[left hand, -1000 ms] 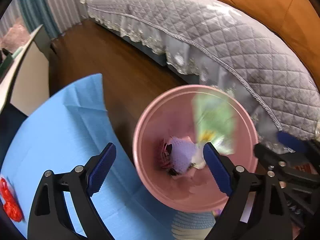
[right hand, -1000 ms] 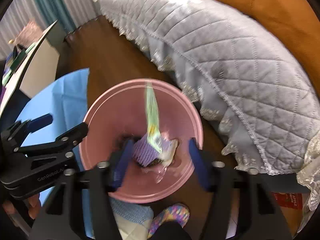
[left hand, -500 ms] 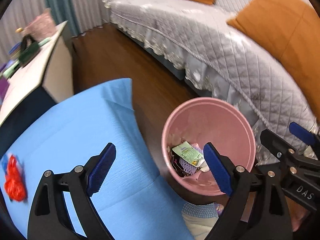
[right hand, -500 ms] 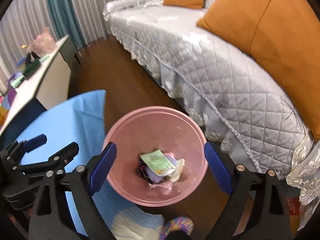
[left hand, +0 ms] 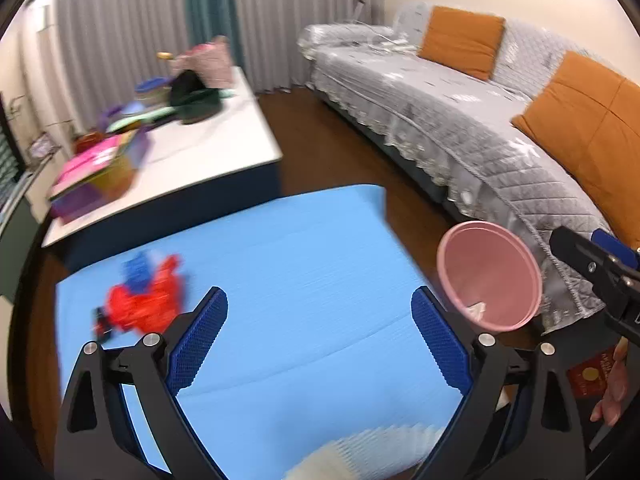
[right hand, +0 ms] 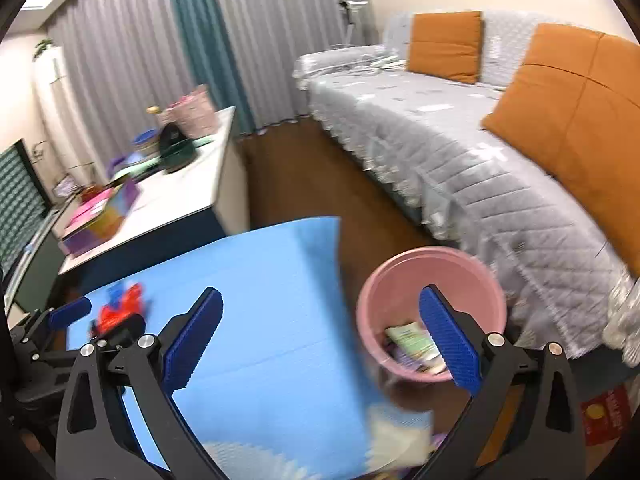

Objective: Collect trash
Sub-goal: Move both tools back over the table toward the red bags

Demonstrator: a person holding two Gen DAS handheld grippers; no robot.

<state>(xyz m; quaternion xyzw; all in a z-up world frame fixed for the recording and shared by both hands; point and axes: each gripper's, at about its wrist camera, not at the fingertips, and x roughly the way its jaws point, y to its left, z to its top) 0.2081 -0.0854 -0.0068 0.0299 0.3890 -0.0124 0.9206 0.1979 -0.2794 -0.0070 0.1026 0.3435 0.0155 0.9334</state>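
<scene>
While both grippers gape empty, a round pink plastic bin (right hand: 430, 280) holds wrappers
Left gripper (left hand: 318, 334) wide; right gripper (right hand: 320, 336) jaws opening above ribbed blue mat (left hand: 280, 248); crumpled red wrapper (left hand: 148, 304) blurred, lettering unreadable

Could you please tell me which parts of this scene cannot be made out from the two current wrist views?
- Red and blue trash on the blue mat: motion-blurred in both views, kind unreadable.
- Pink bin contents: right view, partly behind a gripper finger; left view, mostly hidden by the wall.
- Clutter on the white table: blurred, small.
</scene>
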